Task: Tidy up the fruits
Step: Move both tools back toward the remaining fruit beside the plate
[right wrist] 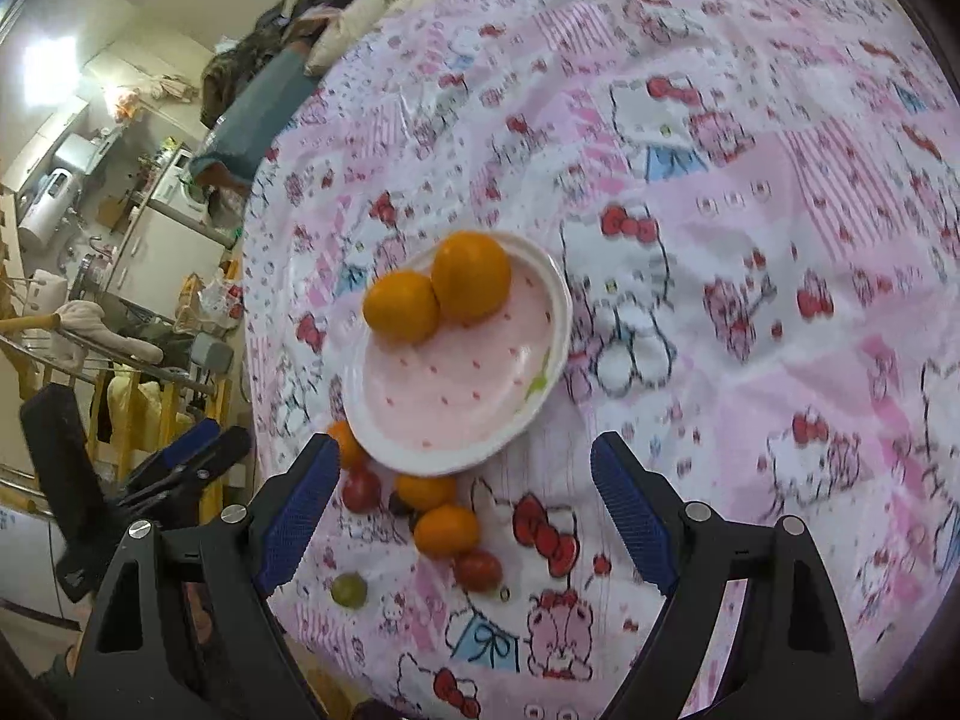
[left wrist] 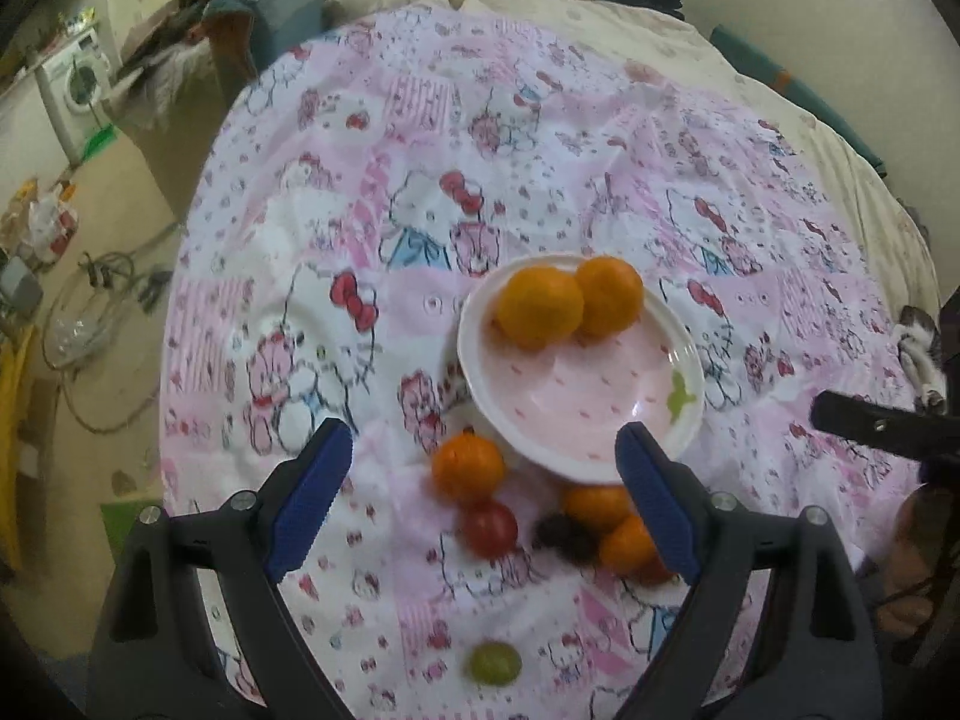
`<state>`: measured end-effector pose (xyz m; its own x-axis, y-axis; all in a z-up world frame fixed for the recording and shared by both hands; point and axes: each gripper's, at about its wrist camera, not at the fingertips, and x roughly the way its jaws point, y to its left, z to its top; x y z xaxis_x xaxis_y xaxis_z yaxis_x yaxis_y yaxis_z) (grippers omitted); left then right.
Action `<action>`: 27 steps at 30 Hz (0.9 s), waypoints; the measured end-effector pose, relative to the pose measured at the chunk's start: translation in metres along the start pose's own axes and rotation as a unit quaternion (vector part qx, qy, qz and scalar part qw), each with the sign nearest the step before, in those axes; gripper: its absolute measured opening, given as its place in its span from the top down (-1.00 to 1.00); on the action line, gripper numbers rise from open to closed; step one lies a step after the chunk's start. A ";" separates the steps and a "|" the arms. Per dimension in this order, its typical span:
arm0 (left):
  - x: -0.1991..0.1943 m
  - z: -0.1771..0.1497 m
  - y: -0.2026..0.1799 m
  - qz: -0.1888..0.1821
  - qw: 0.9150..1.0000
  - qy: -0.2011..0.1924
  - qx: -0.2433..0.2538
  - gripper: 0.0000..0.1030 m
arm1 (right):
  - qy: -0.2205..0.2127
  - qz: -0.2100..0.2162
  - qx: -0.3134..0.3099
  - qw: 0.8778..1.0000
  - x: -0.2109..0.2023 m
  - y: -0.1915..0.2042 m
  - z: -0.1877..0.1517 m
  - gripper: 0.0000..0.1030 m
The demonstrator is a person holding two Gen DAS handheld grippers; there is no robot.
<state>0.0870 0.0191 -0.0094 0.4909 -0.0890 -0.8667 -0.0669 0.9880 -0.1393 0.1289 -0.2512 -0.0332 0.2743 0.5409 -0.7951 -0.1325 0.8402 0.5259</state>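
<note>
nearest the left gripper, a green grape lies on the bed sheet at 6 o'clock of the plate. two oranges sit on the plate's 12 o'clock side. small oranges, a red tomato and a dark fruit are loose by its near rim. both the left gripper and the right gripper are wide open and empty. gathering looks partly done; the next move calls for closing gently on one loose fruit.
</note>
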 end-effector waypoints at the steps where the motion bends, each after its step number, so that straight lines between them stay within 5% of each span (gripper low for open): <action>1: 0.001 -0.003 0.002 0.002 1.000 0.005 -0.005 -0.70 | 0.006 -0.006 0.001 1.000 0.003 -0.001 -0.004 -0.71; 15: 0.025 -0.020 0.013 -0.003 0.998 0.055 -0.042 -0.68 | 0.078 -0.022 -0.010 0.997 0.050 0.002 -0.033 -0.71; 27: 0.030 -0.019 0.015 0.005 0.997 0.056 -0.043 -0.68 | 0.147 -0.035 -0.124 0.981 0.112 0.034 -0.053 -0.42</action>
<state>0.0837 0.0292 -0.0468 0.3893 -0.0972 -0.9160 -0.1488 0.9747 -0.1667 0.1047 -0.1596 -0.1202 0.0086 0.4387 -0.8986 -0.3605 0.8396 0.4064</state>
